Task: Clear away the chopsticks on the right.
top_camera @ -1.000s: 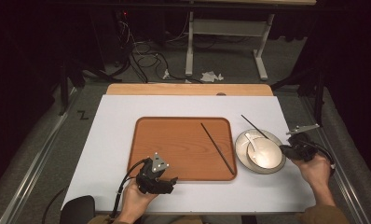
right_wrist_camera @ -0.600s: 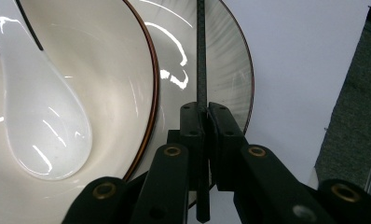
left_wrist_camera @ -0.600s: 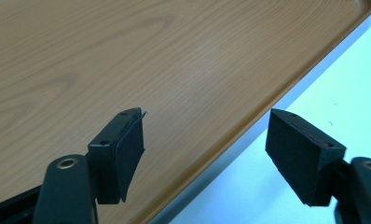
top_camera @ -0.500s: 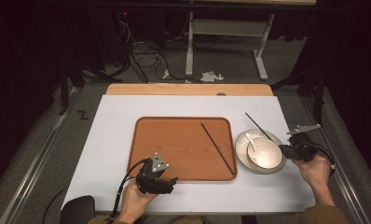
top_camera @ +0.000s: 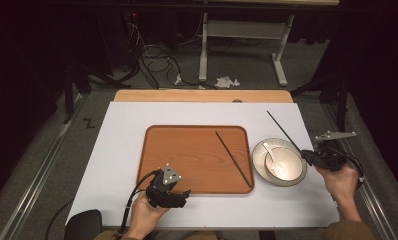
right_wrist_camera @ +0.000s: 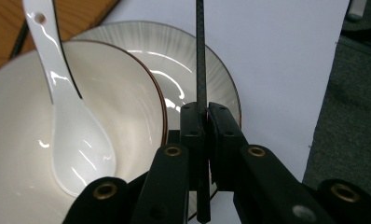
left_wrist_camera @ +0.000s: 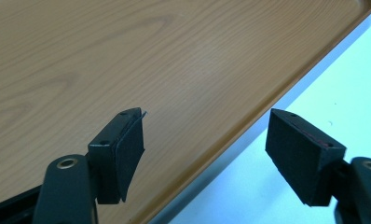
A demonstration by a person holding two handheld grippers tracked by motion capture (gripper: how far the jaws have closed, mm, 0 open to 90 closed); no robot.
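1. At the lower left of the high view, the left tool (top_camera: 179,194) sits at the near edge of the brown tray (top_camera: 187,150). Its jaws are wide apart with nothing in them.
2. One black chopstick (top_camera: 233,159) lies on the right side of the tray.
3. Right of the tray on the white tabletop (top_camera: 117,150), a white spoon (top_camera: 270,156) lies in a bowl (top_camera: 285,165) on a plate (top_camera: 282,144).
4. At the right, the right tool (right_wrist_camera: 206,122) is squeezed tight on a second chopstick (right_wrist_camera: 200,51), which points to the upper left.
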